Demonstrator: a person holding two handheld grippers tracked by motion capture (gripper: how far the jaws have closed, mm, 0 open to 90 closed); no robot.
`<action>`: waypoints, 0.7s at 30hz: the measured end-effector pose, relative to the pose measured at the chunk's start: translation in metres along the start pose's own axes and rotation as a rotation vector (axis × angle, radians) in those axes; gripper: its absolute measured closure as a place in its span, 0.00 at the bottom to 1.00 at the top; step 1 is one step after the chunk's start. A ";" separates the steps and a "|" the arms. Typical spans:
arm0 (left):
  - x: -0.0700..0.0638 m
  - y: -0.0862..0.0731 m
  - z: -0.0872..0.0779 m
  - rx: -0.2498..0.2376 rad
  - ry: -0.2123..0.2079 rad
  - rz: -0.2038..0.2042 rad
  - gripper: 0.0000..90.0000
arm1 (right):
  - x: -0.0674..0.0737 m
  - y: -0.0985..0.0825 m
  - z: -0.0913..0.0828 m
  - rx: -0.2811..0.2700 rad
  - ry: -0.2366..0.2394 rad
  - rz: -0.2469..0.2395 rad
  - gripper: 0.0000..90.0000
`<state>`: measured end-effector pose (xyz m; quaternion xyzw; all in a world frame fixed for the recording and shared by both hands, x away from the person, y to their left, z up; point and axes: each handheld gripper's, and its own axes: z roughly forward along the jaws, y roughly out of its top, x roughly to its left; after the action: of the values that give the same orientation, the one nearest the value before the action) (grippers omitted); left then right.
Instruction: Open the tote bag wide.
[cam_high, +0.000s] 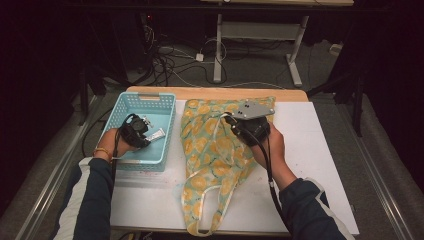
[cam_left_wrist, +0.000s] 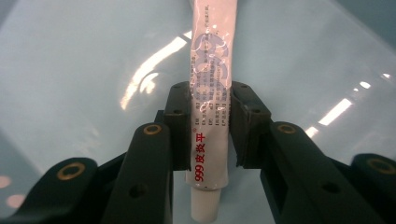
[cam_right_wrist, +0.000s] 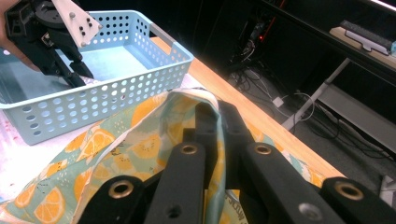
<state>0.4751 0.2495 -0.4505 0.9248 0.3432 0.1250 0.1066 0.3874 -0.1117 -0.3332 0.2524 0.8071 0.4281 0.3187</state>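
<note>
Your left tongs (cam_left_wrist: 211, 123) reach down into the pale blue perforated basket (cam_high: 161, 100) at the desk's (cam_high: 320, 150) left side, their pads closed on a white ointment tube (cam_left_wrist: 209, 116) with red lettering; the tube lies on the basket floor, cap end toward the camera in the left gripper view. Your right tongs (cam_right_wrist: 218, 122) are clamped on the rim of the orange-print fabric bag (cam_high: 210, 160), which lies spread across the middle of the desk just beside the basket, its handle loop trailing toward you.
</note>
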 end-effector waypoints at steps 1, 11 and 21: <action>0.000 0.000 0.000 0.000 0.000 0.000 0.77 | 0.000 0.000 0.000 0.000 0.000 0.000 0.99; 0.000 -0.009 -0.028 -0.242 0.138 -0.063 0.78 | -0.002 -0.001 0.001 0.001 -0.019 0.006 0.99; -0.063 -0.024 -0.086 -0.584 0.107 0.053 0.78 | -0.006 0.002 -0.002 0.010 -0.037 0.001 0.99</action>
<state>0.3883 0.2353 -0.3855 0.8558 0.2736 0.2696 0.3465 0.3897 -0.1157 -0.3289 0.2622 0.8032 0.4193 0.3322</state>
